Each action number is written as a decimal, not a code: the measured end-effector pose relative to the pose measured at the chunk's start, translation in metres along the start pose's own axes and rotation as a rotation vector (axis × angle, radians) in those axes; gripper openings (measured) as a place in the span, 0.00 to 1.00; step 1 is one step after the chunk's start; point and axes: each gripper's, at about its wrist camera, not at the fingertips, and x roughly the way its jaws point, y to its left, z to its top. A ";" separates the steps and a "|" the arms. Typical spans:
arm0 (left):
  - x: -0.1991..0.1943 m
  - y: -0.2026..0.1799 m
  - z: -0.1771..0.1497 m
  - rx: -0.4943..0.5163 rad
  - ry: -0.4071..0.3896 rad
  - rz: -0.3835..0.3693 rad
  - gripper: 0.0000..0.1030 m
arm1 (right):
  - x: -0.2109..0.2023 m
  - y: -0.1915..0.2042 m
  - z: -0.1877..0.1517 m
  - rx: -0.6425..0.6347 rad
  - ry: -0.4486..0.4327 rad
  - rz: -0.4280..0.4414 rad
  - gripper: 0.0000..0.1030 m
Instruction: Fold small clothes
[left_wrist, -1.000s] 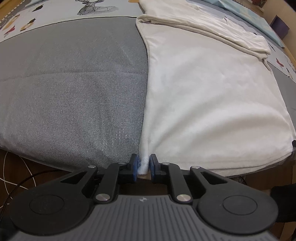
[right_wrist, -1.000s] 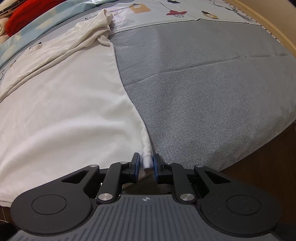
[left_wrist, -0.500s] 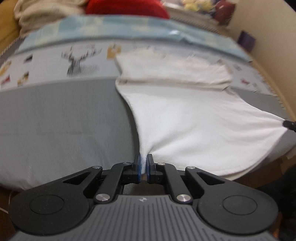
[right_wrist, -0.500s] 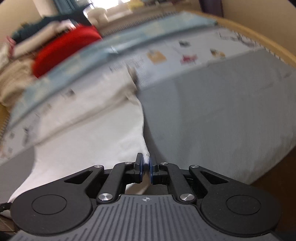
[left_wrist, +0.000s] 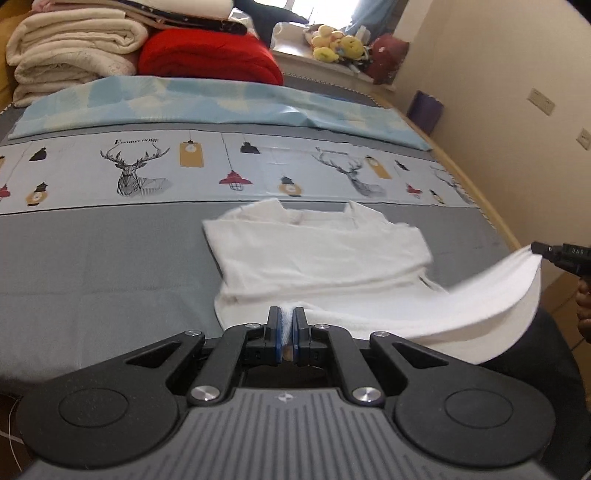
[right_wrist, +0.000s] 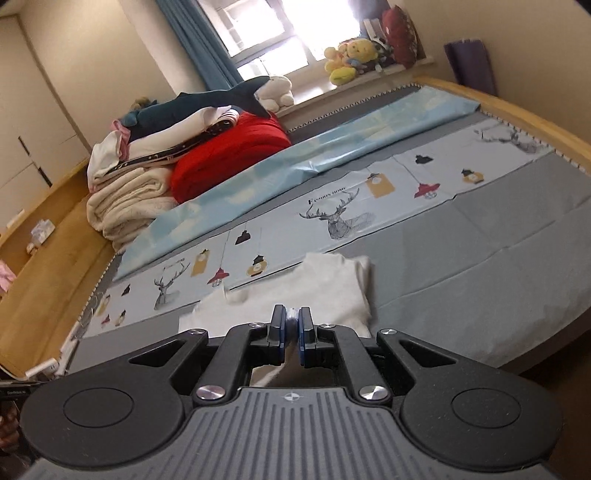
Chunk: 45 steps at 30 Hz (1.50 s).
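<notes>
Grey bed (left_wrist: 92, 266); right tool's (left_wrist: 546, 251) pinched hem (left_wrist: 517, 269), left view only.

A second ago the shirt (left_wrist: 317, 254) lay spread flat on the bed (left_wrist: 92, 266) with its near hem at the edge; now that hem is lifted off the bed, hanging in a curve between the left gripper (left_wrist: 284, 325) and the right gripper (right_wrist: 291, 328) (its tip shows at the far right of the left view). Both cameras have tilted up, bringing the folded blankets (left_wrist: 74, 48), red quilt (left_wrist: 207, 55) and window (right_wrist: 266, 29) into sight.
</notes>
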 end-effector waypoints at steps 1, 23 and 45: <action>0.018 0.005 0.009 -0.013 0.009 0.020 0.05 | 0.013 -0.001 0.004 -0.001 0.010 -0.022 0.06; 0.251 0.109 0.092 -0.344 0.163 0.146 0.27 | 0.292 -0.053 0.039 -0.042 0.189 -0.299 0.26; 0.277 0.101 0.140 -0.268 -0.080 0.339 0.00 | 0.338 -0.014 0.063 -0.205 -0.061 -0.324 0.08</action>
